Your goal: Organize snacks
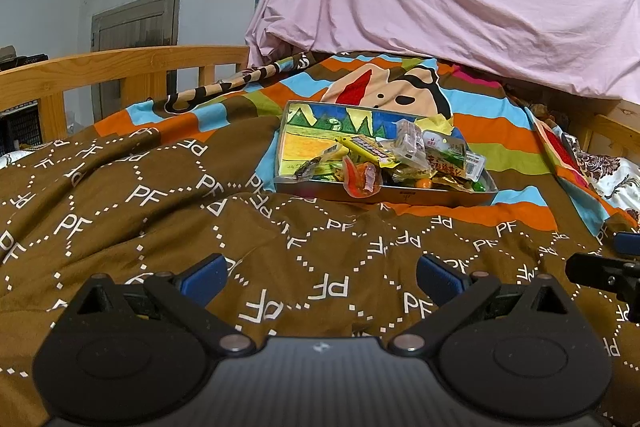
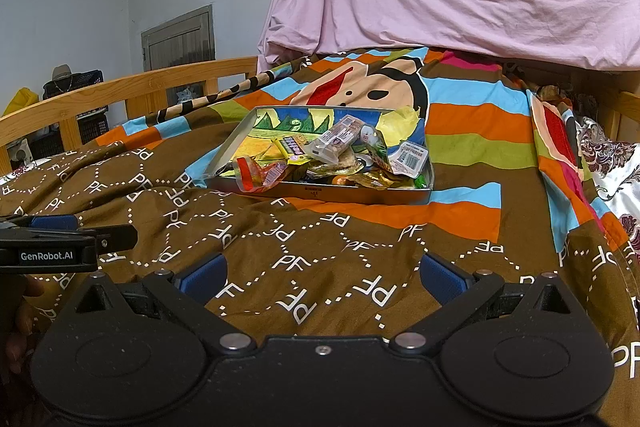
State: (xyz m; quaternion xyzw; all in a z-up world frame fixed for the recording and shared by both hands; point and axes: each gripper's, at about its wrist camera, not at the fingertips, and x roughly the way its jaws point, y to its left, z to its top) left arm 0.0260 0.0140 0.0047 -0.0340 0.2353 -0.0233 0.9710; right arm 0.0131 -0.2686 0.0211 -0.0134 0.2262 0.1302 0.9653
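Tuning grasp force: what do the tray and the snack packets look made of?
Tray: likely thin metal, dull silver wall, sharp folded rim; inside carries a colourful printed scene. Snack packets: glossy plastic film, some clear, crinkled with glare; probably slippery and crushable.

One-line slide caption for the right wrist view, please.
Open right gripper hovers over a brown blanket, facing a metal tray of snack packets.

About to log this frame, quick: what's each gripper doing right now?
Left gripper: open, holding nothing, above the brown blanket.
Right gripper: open, holding nothing, short of the snack tray.
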